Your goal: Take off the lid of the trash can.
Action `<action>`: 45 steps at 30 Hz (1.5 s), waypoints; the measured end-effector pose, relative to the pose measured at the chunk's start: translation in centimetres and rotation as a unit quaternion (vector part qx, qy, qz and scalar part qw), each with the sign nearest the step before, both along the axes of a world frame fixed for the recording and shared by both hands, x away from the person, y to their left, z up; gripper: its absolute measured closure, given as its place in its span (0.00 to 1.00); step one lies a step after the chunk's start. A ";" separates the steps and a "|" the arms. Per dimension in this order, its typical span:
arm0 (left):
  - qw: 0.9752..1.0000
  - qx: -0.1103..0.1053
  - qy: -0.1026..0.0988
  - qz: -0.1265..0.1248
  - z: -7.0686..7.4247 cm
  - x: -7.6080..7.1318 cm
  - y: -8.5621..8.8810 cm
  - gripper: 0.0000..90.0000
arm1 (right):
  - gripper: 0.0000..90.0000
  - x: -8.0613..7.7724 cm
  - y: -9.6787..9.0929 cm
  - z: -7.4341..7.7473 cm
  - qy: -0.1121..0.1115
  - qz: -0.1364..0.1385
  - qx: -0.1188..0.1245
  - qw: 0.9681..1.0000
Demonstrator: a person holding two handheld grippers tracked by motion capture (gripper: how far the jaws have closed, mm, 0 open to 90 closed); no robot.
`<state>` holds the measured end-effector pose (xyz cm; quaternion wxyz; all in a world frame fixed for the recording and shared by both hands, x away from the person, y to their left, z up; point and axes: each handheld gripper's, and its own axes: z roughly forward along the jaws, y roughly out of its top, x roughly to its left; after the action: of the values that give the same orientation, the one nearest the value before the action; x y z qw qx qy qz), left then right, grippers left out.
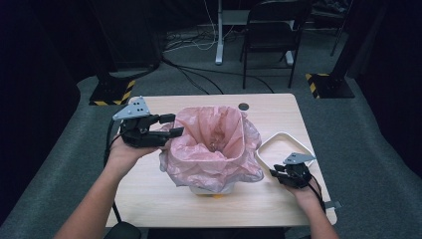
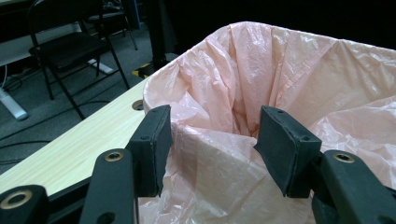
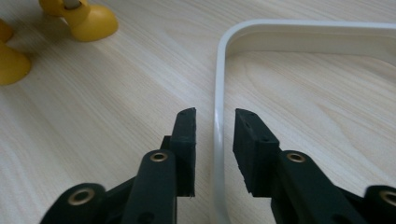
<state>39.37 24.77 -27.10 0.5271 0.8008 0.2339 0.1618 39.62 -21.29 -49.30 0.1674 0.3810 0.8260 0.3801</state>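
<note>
Pink plastic liner (image 1: pixel 214 144) is draping over a bin at the middle of the worktop (image 1: pixel 149 199). Left claw (image 1: pixel 171 125) is hovering just beside the liner's left rim, jaws spread wide and bracketing a fold without touching it. Well to the liner's right, the right claw (image 3: pixel 215 140) is straddling the near edge of a white frame (image 1: pixel 283 137), jaws narrow but not yet clamping. The frame edge is running along the claw's own axis.

Two black grippers, left gripper (image 1: pixel 166 125) and right gripper (image 1: pixel 276 172), grey three-cornered top plates, brass-ringed screw holes, black trailing cables, bare forearms
</note>
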 end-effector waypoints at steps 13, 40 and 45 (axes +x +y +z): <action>1.000 0.003 -0.002 0.002 0.1 -0.1 -0.1 0.50 | 0.64 -0.7 0.6 1.4 -0.024 0.002 0.005 1.000; 1.000 0.005 -0.008 0.009 0.6 -0.4 0.2 0.50 | 0.59 -2.5 1.9 6.8 -0.043 0.050 0.013 0.998; 1.000 0.005 -0.008 0.013 0.7 -0.5 0.4 0.50 | 0.59 -2.8 2.0 8.2 -0.047 0.059 0.026 0.997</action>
<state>38.87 25.15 -26.43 0.5227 0.7991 0.2392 0.1760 36.78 -19.31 -41.06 0.1732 0.3177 0.8283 0.4277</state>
